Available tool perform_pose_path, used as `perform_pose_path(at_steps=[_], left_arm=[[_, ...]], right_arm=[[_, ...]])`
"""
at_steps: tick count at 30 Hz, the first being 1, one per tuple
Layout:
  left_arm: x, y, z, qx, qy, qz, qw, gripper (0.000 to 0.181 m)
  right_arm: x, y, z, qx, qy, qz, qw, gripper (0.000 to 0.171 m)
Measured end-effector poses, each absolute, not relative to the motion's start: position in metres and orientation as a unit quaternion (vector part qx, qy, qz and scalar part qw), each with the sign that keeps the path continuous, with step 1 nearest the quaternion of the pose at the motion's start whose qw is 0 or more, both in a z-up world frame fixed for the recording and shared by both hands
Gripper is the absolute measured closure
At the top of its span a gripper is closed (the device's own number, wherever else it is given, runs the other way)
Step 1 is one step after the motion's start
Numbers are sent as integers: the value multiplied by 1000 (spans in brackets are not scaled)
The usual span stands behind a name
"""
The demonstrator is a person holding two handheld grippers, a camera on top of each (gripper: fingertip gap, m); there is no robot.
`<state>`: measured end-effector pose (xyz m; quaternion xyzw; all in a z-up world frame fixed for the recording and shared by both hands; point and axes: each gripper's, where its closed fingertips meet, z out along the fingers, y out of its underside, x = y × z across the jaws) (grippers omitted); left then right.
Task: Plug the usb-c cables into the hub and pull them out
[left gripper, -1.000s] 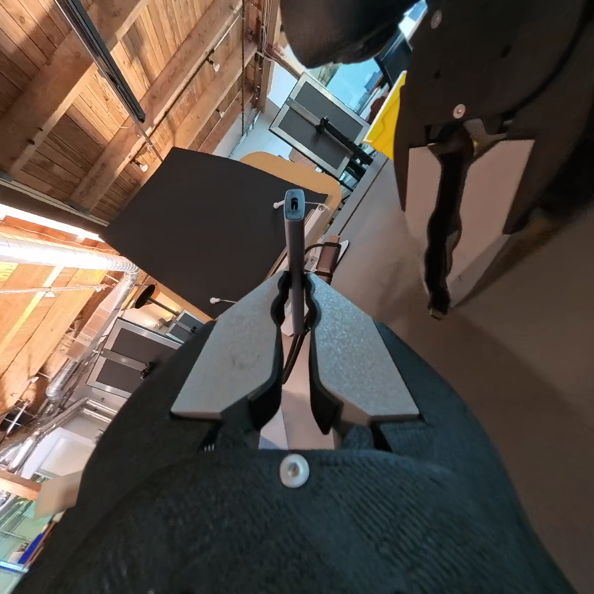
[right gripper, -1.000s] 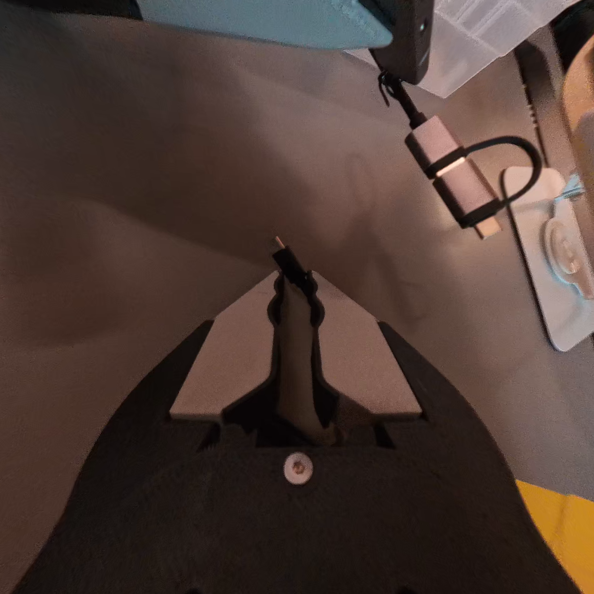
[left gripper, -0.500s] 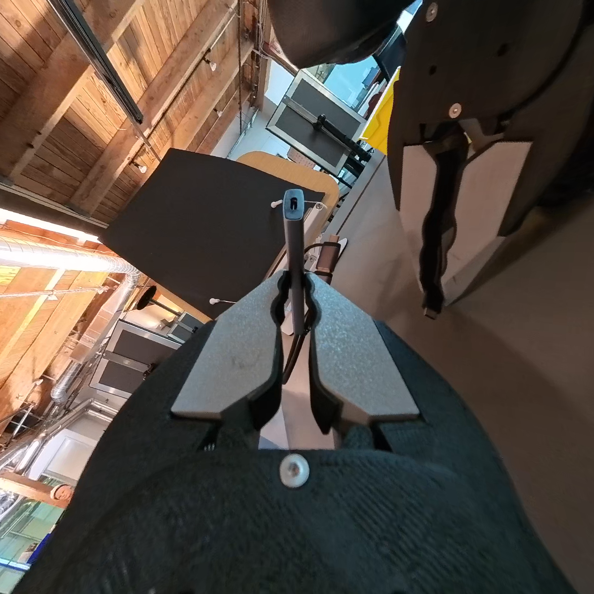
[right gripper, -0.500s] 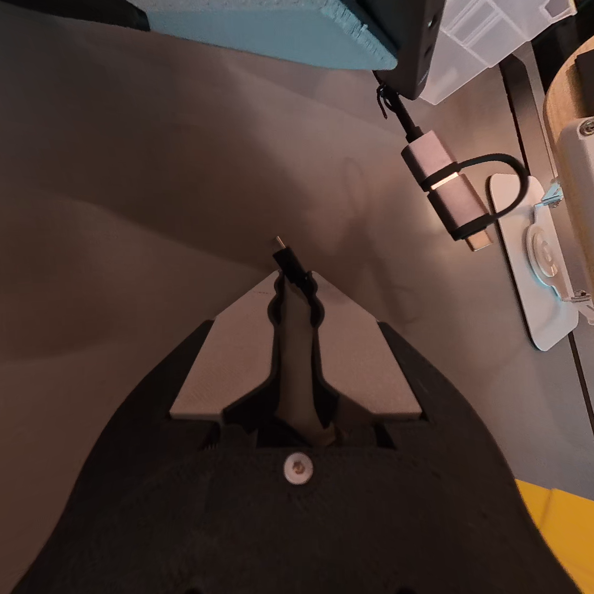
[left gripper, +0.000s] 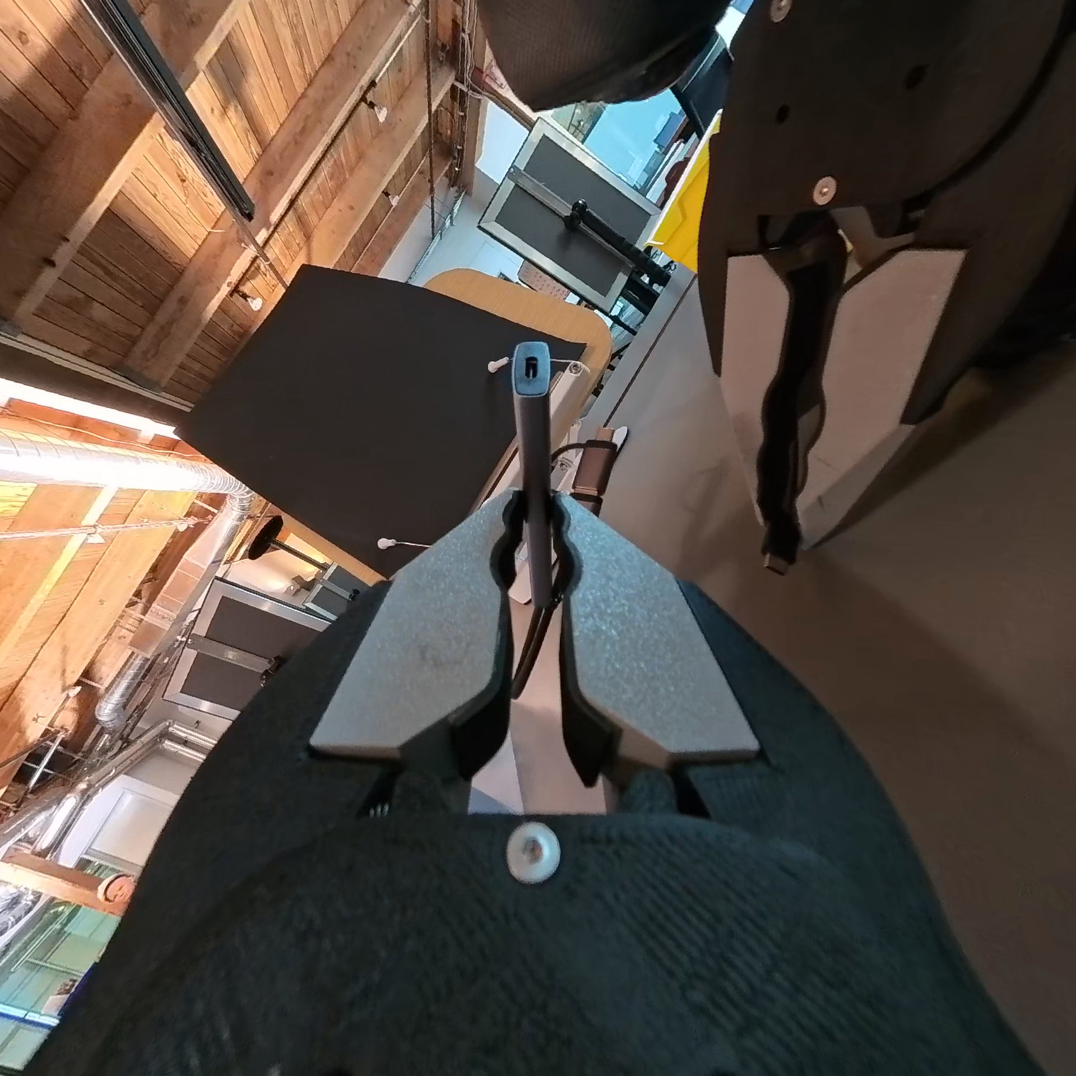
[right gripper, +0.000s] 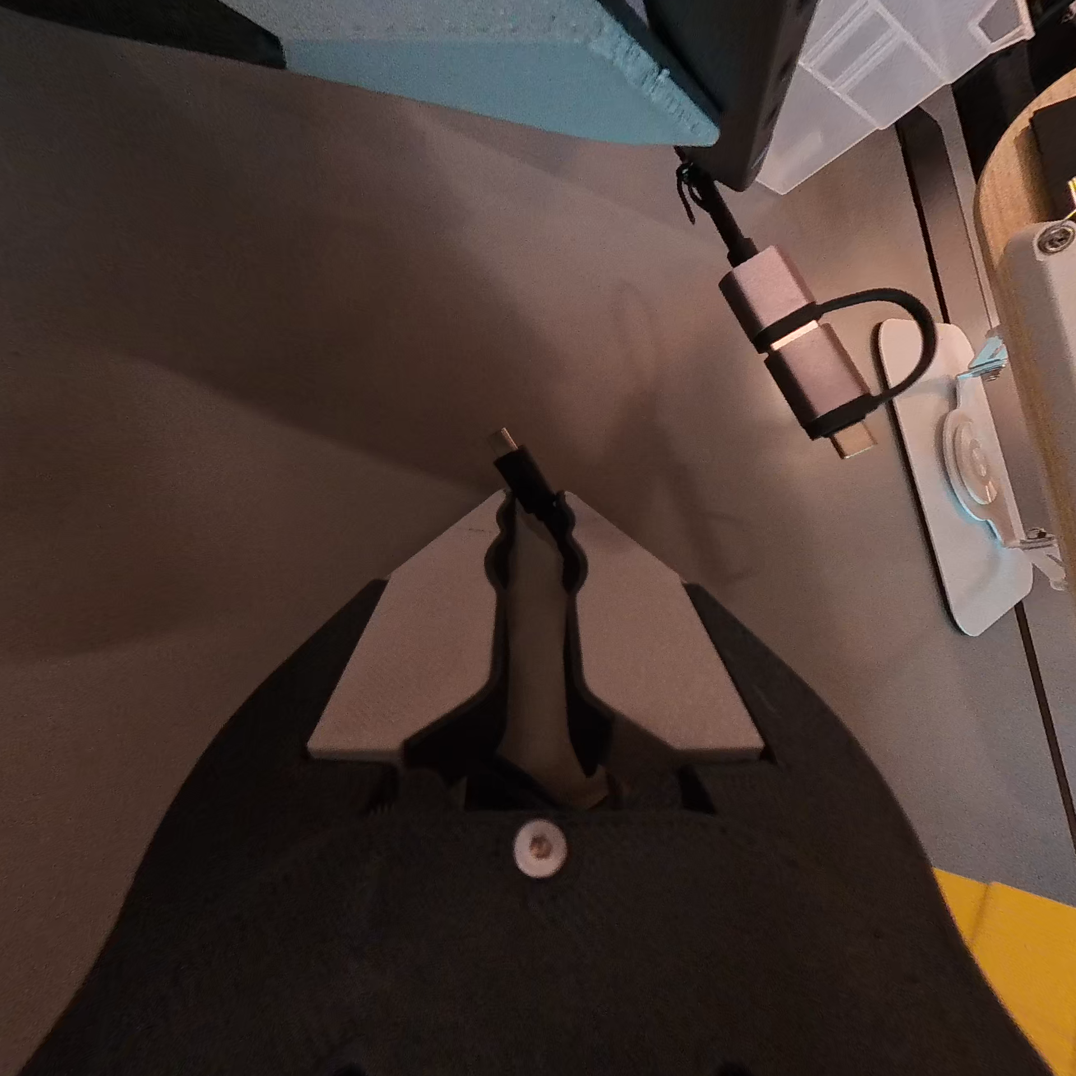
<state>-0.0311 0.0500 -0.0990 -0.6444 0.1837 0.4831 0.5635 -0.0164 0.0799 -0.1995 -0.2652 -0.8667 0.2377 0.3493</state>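
My left gripper (left gripper: 535,506) is shut on a slim dark hub (left gripper: 534,454), held edge-on with its free end pointing away from me and an open port showing there. The hub's short tail cable with a silver adapter (left gripper: 593,473) hangs behind it. My right gripper (right gripper: 533,495) is shut on a black usb-c cable plug (right gripper: 520,466), metal tip free in the air. In the left wrist view the right gripper (left gripper: 783,524) hangs to the right of the hub, apart from it. In the right wrist view the hub (right gripper: 751,87) is at the top, its adapter (right gripper: 792,343) below it.
A grey table top (right gripper: 291,291) lies under both grippers. A white mounting plate (right gripper: 955,524) and a round wooden table edge (right gripper: 1001,174) are at the right. A clear plastic box (right gripper: 873,58) is at the top right, a yellow bin (right gripper: 1025,961) at the bottom right.
The right gripper with its plug has shifted a little towards the hub. The left gripper still holds the hub in the same pose.
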Motion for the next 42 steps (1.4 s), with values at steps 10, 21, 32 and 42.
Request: perform_pose_path(at_steps=[10,21,32,42], left_arm=[[-31,51,-100,-645,187,485,560,174],[-30,51,-101,-645,189,486,558,174],[-29,51,-102,-646,192,486,557,175],[-29,52,-102,-645,194,487,556,174]], right_arm=[[-17,80,-200,-263,-866,237,353,160],[-16,80,-199,-263,-866,237,353,160],[-16,80,-199,-261,-866,236,355,160],[-16,80,-199,-260,-866,235,357,160]])
